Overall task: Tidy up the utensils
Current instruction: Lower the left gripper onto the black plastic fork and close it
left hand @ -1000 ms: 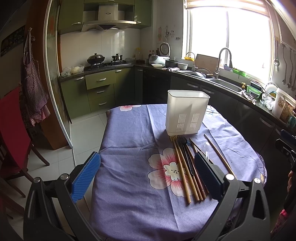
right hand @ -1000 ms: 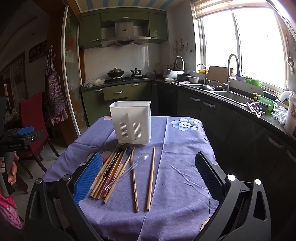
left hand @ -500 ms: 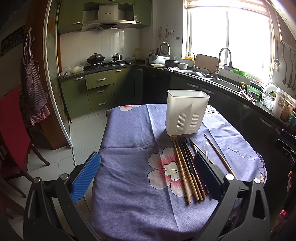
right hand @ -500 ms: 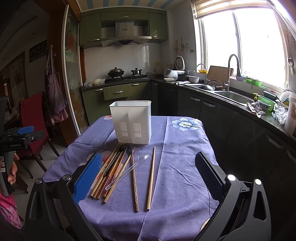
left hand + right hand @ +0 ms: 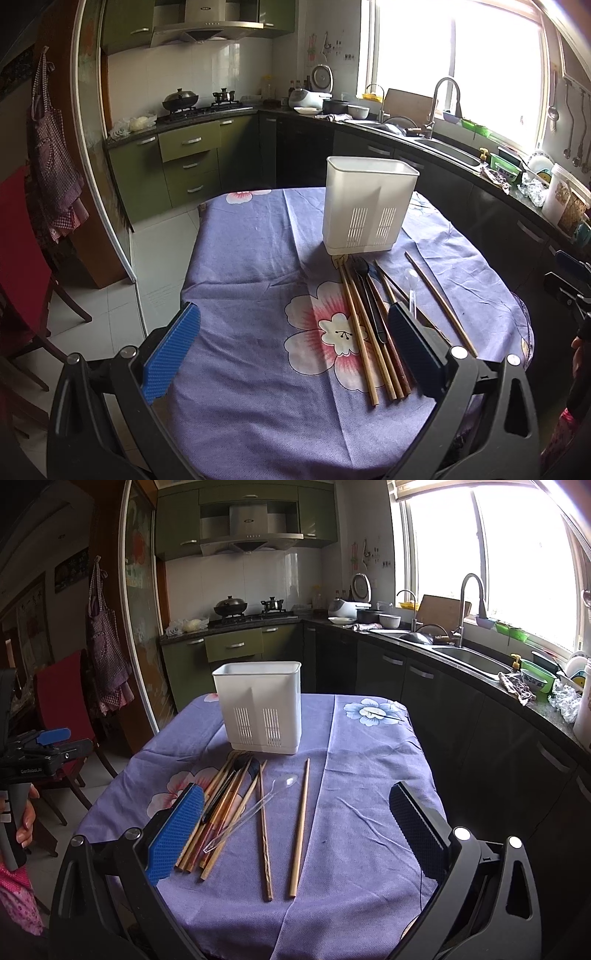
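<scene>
A white slotted utensil holder (image 5: 369,206) (image 5: 260,705) stands upright on the purple flowered tablecloth (image 5: 251,280) (image 5: 362,775). In front of it lie several wooden chopsticks (image 5: 364,332) (image 5: 301,823), a black spoon (image 5: 364,280) (image 5: 225,794) and a clear plastic spoon (image 5: 411,284) (image 5: 255,812). My left gripper (image 5: 291,347) is open and empty, above the table's near edge, left of the chopsticks. My right gripper (image 5: 295,830) is open and empty, above the near edge, over the chopstick ends.
A red chair (image 5: 18,258) (image 5: 59,698) stands left of the table. Dark kitchen cabinets with a sink (image 5: 469,657) run along the right. A stove with pots (image 5: 199,103) is at the back. The other hand-held gripper shows at each view's edge (image 5: 37,753) (image 5: 569,280).
</scene>
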### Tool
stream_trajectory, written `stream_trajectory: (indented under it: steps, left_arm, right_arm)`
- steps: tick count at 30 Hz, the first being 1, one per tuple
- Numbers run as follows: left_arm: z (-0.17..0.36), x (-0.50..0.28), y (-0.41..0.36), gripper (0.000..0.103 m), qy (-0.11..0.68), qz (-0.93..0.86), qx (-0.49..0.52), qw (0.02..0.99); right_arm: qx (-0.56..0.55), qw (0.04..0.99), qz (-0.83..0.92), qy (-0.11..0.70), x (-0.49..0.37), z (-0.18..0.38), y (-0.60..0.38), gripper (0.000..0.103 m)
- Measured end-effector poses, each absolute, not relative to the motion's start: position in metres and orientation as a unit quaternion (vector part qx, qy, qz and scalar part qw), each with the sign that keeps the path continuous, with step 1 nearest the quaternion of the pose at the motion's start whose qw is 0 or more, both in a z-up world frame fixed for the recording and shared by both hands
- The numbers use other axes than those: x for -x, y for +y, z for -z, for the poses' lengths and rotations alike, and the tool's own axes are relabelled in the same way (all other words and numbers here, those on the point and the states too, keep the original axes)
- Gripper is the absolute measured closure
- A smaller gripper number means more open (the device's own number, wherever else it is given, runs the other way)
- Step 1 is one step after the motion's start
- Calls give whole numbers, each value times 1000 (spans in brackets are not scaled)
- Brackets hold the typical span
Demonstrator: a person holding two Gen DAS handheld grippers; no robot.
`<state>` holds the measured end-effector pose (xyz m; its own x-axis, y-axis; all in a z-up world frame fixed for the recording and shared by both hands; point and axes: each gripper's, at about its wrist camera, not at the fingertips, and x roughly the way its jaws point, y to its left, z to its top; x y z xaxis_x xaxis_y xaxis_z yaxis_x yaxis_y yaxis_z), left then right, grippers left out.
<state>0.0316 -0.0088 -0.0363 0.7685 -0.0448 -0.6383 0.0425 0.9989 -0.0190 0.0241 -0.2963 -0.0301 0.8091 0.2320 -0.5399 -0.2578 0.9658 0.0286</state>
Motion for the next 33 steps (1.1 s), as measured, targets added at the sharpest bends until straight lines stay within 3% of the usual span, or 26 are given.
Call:
stream_trajectory:
  steps: [22,24,26,28,29,33]
  left_arm:
    - [108,-194,-94,7,509,49,-47,858]
    - [114,-203,-96,10,516,46,-39,854]
    - [121,-211,-97,25,528,43,-26,848]
    - [127,-217,-96,29,540,43,-15,840]
    - [130,-221,-97,35,545,43,-13,837]
    - [137,-229,-99,38,553,42,-10,832]
  right_arm:
    - [-7,857,-165,488,-194,96,-286,7]
    - [-5,854,-157,495,-203,101,-284,15]
    - [-3,854,-152,498,-210,104,-283,23]
    - [-4,854,-145,499,-215,106,-284,31]
    - [-4,854,-143,500,-217,107,-284,33]
    - [-4,852,-136,506,-221,112,-289,33]
